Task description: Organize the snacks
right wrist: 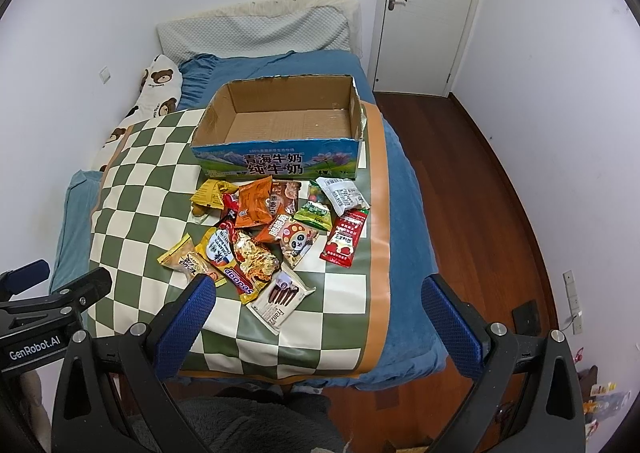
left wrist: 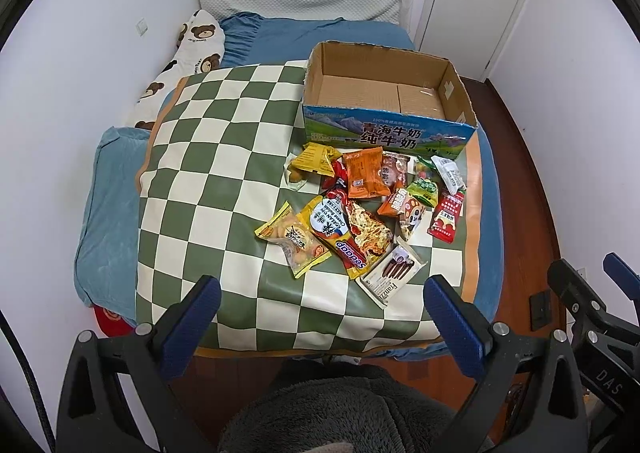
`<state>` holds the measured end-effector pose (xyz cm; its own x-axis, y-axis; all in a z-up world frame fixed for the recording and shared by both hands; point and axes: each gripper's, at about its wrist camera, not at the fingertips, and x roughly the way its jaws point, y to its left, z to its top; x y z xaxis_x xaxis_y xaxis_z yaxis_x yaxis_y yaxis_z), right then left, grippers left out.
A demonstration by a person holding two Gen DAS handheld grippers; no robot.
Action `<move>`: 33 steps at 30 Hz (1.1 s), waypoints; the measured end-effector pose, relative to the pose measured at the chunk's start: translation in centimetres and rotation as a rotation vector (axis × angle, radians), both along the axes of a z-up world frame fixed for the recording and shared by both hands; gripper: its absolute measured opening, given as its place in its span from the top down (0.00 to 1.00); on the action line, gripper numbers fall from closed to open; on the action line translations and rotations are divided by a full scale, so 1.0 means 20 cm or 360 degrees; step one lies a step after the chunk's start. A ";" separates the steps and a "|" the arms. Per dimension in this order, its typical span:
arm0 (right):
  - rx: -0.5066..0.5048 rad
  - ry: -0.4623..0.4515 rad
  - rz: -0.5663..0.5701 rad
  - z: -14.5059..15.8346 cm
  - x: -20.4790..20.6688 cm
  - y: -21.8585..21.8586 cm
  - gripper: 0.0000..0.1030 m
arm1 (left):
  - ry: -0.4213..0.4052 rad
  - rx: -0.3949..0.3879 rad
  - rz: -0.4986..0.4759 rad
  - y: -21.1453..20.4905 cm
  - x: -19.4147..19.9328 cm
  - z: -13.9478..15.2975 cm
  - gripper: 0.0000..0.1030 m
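Checkered glossy mat [left wrist: 224,157], crinkly snack packets [left wrist: 360,209], cardboard box [left wrist: 384,93]

Matt cardboard box [left wrist: 384,101], glossy snack wrappers [left wrist: 360,213]

Snack packets [left wrist: 360,209] lie before the box [left wrist: 384,133] (on the mat [left wrist: 208,157]).

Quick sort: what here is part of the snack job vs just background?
Job: snack packets, cardboard box (nothing in it), left claw and right claw, both open.
Background: checkered mat, blue bedding, bear-print pillow, door.
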<state>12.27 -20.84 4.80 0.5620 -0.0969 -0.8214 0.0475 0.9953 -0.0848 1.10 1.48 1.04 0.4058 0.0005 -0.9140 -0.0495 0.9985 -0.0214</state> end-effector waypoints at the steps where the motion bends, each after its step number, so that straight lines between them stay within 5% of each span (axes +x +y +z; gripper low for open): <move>1: 0.0002 0.0001 0.0002 0.00 0.00 0.00 0.00 | -0.0001 -0.0001 0.0000 0.00 0.00 0.00 0.00; 21: 0.0021 0.0009 0.0006 -0.02 0.04 0.03 0.00 | 0.0024 -0.0037 0.0031 0.00 0.03 -0.03 0.00; 26: 0.0076 0.0070 0.0097 -0.19 0.17 0.04 0.00 | 0.0160 -0.0108 0.0203 0.10 0.22 -0.30 0.00; 33: -0.0004 0.0307 0.0384 -0.73 0.55 0.20 0.00 | 0.0384 -0.0206 0.0440 0.28 0.43 -0.76 0.03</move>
<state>23.18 -16.82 -9.82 0.4025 0.0184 -0.9153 -0.2076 0.9756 -0.0717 9.66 7.02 -14.10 0.1798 -0.0419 -0.9828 -0.3357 0.9365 -0.1013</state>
